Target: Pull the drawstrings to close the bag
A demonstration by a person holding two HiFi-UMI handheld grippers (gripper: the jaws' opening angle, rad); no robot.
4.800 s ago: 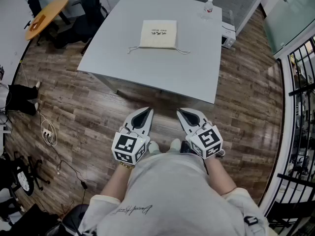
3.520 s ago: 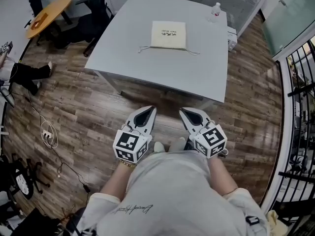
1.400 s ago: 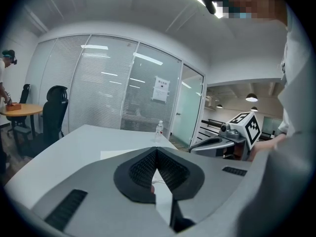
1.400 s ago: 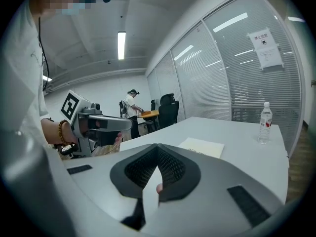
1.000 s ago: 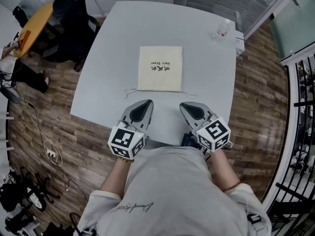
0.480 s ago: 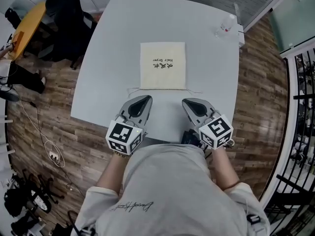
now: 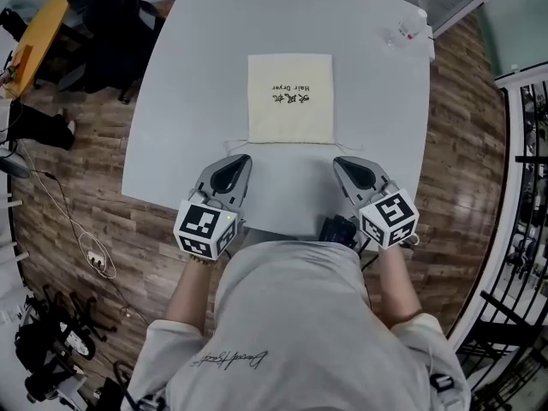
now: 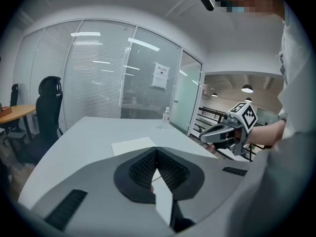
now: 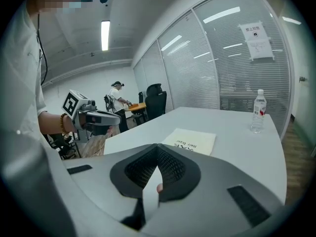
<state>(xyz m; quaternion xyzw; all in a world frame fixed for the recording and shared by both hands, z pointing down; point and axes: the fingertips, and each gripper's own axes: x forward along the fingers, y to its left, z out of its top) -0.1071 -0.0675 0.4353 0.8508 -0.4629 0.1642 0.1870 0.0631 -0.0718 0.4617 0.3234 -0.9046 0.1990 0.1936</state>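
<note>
Flat, square cream cloth bag [image 7: 289, 98] on smooth grey table [image 7: 195, 101].

This is an office, with blind-covered glass walls [image 8: 98, 73], a black swivel chair [image 7: 110, 20] at ten o'clock of the worktop [image 7: 197, 101], and ceiling strip lights [image 9: 105, 35].

"Hair Dryer" is read, upside down, on the cream bag [image 7: 289, 98] at upper centre of the head view. The line of characters printed beside it cannot be made out. A cursive line is spotted low on the grey shirt [image 7: 291, 315], illegible. The notice [image 9: 256, 41] at upper right of the right gripper view is too small to be read.
</note>
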